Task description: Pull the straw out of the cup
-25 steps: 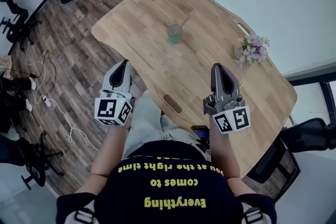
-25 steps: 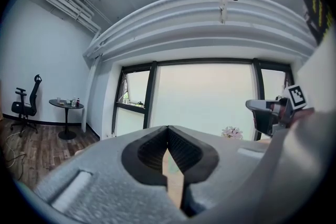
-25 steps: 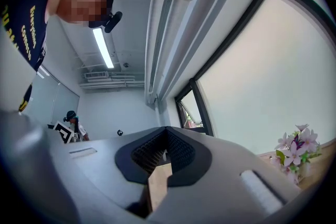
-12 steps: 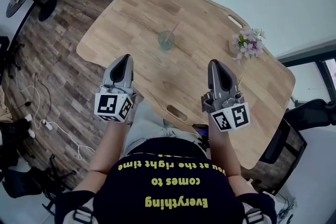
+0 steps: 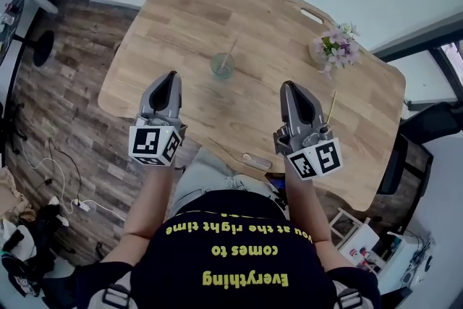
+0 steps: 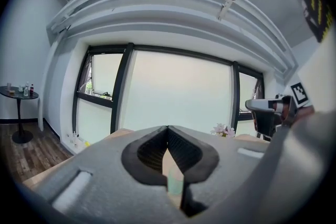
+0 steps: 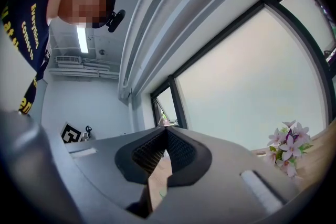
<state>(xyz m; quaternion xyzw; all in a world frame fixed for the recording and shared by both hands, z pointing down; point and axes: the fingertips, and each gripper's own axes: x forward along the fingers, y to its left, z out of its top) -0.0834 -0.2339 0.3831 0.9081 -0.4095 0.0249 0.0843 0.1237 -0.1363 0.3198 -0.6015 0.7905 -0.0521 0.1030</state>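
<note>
A clear greenish cup [image 5: 221,67] stands near the middle of the wooden table [image 5: 188,3], with a tan straw [image 5: 230,53] leaning out of it to the upper right. My left gripper [image 5: 171,75] hovers over the table's near edge, short of the cup and to its left, jaws shut and empty. My right gripper [image 5: 287,86] hangs to the right of the cup, also shut with nothing in it. In the left gripper view the cup [image 6: 175,182] shows through the gap below the closed left gripper [image 6: 168,128]. The right gripper [image 7: 167,129] points slightly upward toward the windows.
A small pot of pink flowers [image 5: 336,47] stands at the table's far right, seen also in the right gripper view [image 7: 287,147]. A thin yellow stick [image 5: 330,107] lies on the table just right of my right gripper. A dark chair [image 5: 427,128] stands beyond the right edge.
Both grippers have moved forward over the table toward the cup. The left one, earlier over the floor, now reaches past the table's near edge. Both stay shut.
</note>
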